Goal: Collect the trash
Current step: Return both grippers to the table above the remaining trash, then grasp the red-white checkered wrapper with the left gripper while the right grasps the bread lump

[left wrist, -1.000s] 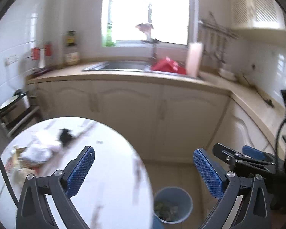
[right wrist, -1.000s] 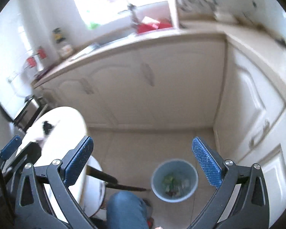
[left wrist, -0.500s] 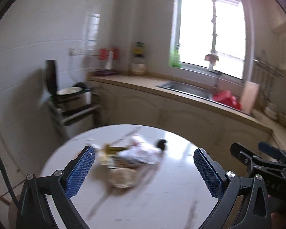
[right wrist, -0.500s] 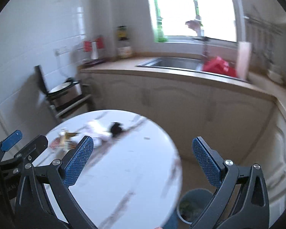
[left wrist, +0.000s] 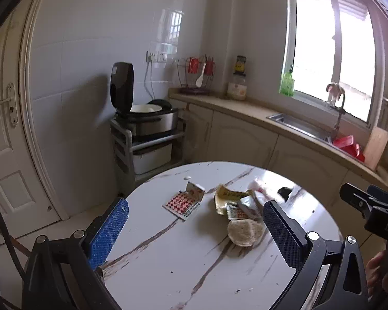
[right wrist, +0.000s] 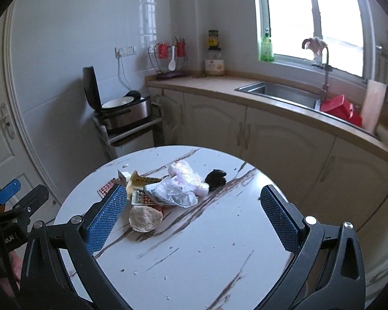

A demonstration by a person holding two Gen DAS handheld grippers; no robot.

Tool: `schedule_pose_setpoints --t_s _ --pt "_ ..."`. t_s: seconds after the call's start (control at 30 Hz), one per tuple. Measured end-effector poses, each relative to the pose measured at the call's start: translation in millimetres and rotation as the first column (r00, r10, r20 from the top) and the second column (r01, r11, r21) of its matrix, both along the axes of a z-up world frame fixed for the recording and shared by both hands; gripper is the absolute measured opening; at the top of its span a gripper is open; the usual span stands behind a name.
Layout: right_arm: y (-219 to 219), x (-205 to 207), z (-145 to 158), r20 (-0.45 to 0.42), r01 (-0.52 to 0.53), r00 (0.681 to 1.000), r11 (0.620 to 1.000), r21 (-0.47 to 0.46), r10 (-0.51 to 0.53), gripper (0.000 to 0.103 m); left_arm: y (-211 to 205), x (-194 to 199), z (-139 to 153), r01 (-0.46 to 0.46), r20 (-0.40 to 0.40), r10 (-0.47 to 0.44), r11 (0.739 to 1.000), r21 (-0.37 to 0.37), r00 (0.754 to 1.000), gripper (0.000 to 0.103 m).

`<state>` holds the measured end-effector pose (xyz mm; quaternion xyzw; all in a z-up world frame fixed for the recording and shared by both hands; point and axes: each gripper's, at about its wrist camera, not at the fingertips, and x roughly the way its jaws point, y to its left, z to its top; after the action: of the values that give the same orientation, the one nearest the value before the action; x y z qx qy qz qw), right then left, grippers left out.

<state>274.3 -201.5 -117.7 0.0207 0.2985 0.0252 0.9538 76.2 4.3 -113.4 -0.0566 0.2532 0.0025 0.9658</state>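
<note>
A heap of trash lies on the round marble table (left wrist: 183, 266) (right wrist: 199, 253): a red-checked flat packet (left wrist: 183, 203), a yellow wrapper (left wrist: 229, 196) (right wrist: 142, 180), a small printed sachet (right wrist: 139, 198), a beige crumpled lump (left wrist: 244, 230) (right wrist: 144, 218), a clear plastic bag (right wrist: 179, 187) and a black scrap (right wrist: 216, 178) (left wrist: 285, 193). My left gripper (left wrist: 194, 232) is open above the table, short of the heap. My right gripper (right wrist: 194, 219) is open too, its left fingertip beside the beige lump. Nothing sits between either pair of fingers.
Cream cabinets and a counter with a sink (right wrist: 279, 91) run behind the table. A rice cooker (left wrist: 144, 118) stands with its lid up on a cart (left wrist: 142, 147) at the left wall. A white door (left wrist: 2, 155) is far left. A red container (right wrist: 341, 109) sits by the sink.
Both views swung left and up, from the floor and the blue bin to the table. The trash heap now lies closer and centred before both open grippers.
</note>
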Motion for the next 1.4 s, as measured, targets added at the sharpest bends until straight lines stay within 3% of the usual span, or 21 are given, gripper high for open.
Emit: schedule_pose_setpoints --t_s 0.23,0.43,0.77,0.83,0.87,0.93,1.23,1.33,1.4 --pt "5 36 -44 -0.154 -0.047 0.987 0.998 0.038 0.052 0.103 -7 36 -28 0.001 -0.109 0.002 1.0 0.027 0.994 0.102" --pt "29 75 -105 -0.316 -0.097 0.94 0.99 0.102 0.125 0.103 6 89 -44 -0.01 -0.213 0.019 0.999 0.04 0.977 0.102" --pt "70 114 -156 -0.421 -0.148 0.892 0.986 0.078 0.167 0.102 34 174 -59 -0.004 -0.303 0.02 0.999 0.054 0.953 0.102" --pt "71 116 -161 -0.424 -0.157 0.889 0.985 0.068 0.171 0.081 35 190 -64 0.006 -0.314 0.012 0.998 0.059 0.949 0.102" --pt "72 116 -163 -0.426 -0.164 0.887 0.984 0.071 0.178 0.076 35 199 -65 0.016 -0.321 0.005 0.998 0.062 0.947 0.102" --pt "75 116 -161 -0.413 -0.176 0.894 0.984 0.03 0.172 0.052 34 214 -72 0.037 -0.33 -0.011 0.997 0.072 0.944 0.102" --pt "51 119 -158 -0.41 -0.176 0.89 0.98 0.089 0.198 0.049 35 300 -96 0.104 -0.39 -0.051 0.988 0.116 0.919 0.102" --pt "46 119 -159 -0.41 -0.181 0.889 0.979 0.098 0.205 0.049 33 318 -106 0.157 -0.415 -0.108 0.984 0.087 0.903 0.091" --pt "45 120 -159 -0.41 -0.183 0.888 0.978 0.102 0.209 0.049 34 325 -106 0.182 -0.401 -0.139 0.981 0.071 0.905 0.082"
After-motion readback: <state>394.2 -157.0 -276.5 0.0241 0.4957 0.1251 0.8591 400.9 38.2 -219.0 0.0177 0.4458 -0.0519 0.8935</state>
